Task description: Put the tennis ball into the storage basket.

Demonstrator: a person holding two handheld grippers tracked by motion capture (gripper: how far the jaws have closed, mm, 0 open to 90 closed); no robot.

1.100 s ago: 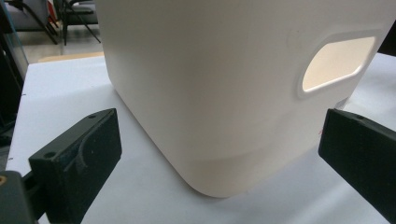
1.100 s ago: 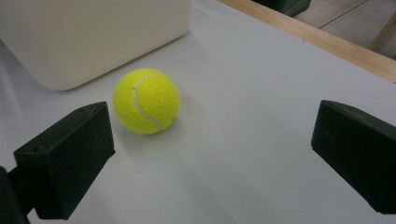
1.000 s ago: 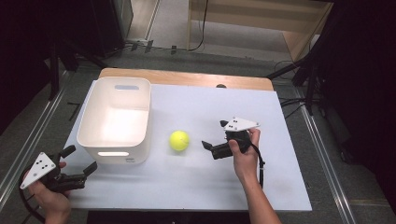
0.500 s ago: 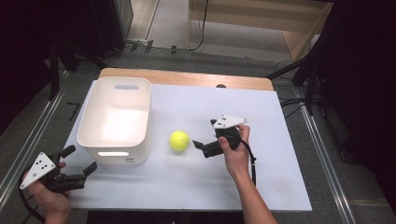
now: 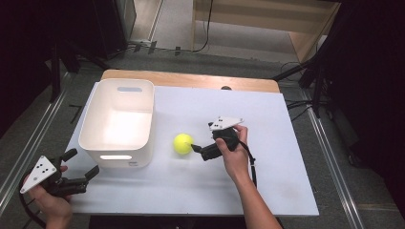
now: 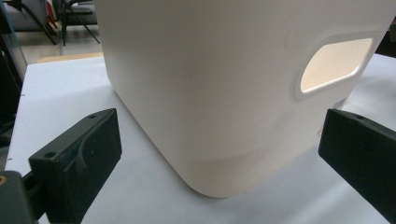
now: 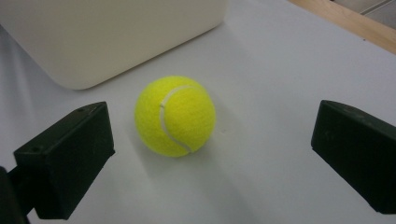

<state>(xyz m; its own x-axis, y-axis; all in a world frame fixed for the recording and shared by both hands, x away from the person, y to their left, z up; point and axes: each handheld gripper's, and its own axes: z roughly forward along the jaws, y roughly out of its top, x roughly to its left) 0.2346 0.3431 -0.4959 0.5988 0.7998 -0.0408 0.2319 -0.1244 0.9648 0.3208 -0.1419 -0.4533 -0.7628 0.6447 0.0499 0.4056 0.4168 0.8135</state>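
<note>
A yellow tennis ball (image 5: pixel 183 143) lies on the white table (image 5: pixel 267 181), just right of a white bin (image 5: pixel 117 121). My right gripper (image 5: pixel 201 137) is open, its jaws pointing left at the ball from close by. In the right gripper view the ball (image 7: pixel 175 115) rests between and a little beyond the wide-apart jaws of that gripper (image 7: pixel 212 154), untouched. My left gripper (image 5: pixel 82 162) is open at the table's front left corner. In the left gripper view it (image 6: pixel 210 158) faces the bin's near corner (image 6: pixel 224 93) and holds nothing.
The bin stands at the table's left side, with a handle cut-out (image 6: pixel 336 63) in its near wall. A wooden strip (image 5: pixel 191 80) runs along the table's far edge. Dark stands and cables surround the table.
My right gripper has moved left across the table, closing in on the tennis ball. The ball, the bin and my left gripper have stayed put.
</note>
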